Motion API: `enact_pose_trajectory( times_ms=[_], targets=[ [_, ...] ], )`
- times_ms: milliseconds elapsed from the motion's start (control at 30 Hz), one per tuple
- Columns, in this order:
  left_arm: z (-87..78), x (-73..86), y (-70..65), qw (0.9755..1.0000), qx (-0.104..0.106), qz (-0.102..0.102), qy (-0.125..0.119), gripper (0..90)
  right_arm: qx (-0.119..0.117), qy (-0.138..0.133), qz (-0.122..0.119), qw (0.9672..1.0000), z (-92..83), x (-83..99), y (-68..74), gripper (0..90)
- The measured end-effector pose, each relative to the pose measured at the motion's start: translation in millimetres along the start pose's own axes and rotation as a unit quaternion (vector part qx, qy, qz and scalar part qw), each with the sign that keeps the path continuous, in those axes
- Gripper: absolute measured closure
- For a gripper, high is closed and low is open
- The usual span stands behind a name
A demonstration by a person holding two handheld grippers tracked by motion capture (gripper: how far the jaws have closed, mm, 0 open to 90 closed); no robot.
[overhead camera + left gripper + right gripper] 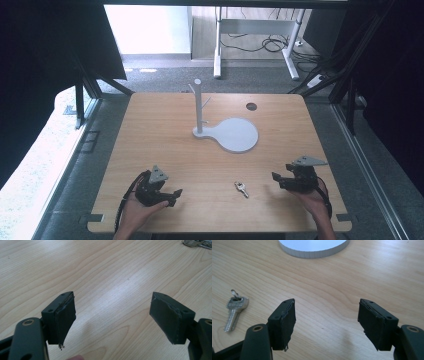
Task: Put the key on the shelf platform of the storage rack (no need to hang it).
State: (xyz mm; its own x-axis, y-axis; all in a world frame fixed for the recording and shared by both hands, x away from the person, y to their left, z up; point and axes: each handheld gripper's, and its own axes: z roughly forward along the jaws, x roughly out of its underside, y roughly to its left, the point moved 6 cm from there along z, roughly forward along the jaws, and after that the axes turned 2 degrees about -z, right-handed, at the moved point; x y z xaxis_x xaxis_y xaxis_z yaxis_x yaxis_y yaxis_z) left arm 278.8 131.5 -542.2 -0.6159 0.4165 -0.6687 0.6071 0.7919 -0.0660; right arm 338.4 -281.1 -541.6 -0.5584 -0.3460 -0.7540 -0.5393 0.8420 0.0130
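Pale wooden tabletop [165,150] under bright daylight, grey carpet around it, and both hands are parked at the near edge. Starting on the left: the left gripper [176,192] sits low over bare wood, its two black jaws spread well apart with nothing between them, as the left gripper view [112,315] makes plain. Moving across to the middle, there's the prize, a small silver metal key on a little ring [242,188], lying flat on the wood between the two grippers; the right gripper view [234,311] catches it off to one side of the jaws. Behind it stands a white peg stand with a round flat base [235,135], well apart from the key. Over on the right, the right gripper [276,179] is also wide apart and empty, pointing towards the key. That key looks light, stiff and thin, hugging the surface, so likely slippery to pinch; the broader head end by the ring seems the best place to take hold
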Motion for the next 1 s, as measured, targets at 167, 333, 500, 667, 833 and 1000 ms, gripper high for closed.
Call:
enact_pose_trajectory(
  times_ms=[167,333,500,667,833,1000],
  targets=[
    [4.4,-1.7,-3.0,1.0000,0.003,0.005,0.004,21.3,-0.003,0.005,0.000,1.0000,-1.6,3.9,-4.9,33.0],
    [3.8,-1.8,-2.6,1.0000,0.001,0.005,0.004,21.4,-0.005,0.005,-0.001,1.0000,-1.1,2.3,-3.1,35.2],
    [4.4,-2.0,-2.4,1.0000,-0.003,0.002,0.002,21.6,-0.008,0.005,-0.002,1.0000,-3.1,-3.2,1.1,39.8],
    [4.1,-3.3,-2.0,1.0000,-0.006,0.002,0.002,21.6,-0.017,0.019,-0.008,0.9997,-3.4,-4.0,5.2,39.8],
    [3.3,-3.6,1.8,1.0000,-0.006,-0.002,0.002,21.7,-0.038,0.035,-0.007,0.9986,-10.7,-12.2,8.5,40.3],
    [0.2,-5.7,3.2,0.9999,0.007,0.001,-0.008,21.7,-0.039,0.081,-0.015,0.9958,-15.1,-27.3,11.0,42.9]
  ],
)
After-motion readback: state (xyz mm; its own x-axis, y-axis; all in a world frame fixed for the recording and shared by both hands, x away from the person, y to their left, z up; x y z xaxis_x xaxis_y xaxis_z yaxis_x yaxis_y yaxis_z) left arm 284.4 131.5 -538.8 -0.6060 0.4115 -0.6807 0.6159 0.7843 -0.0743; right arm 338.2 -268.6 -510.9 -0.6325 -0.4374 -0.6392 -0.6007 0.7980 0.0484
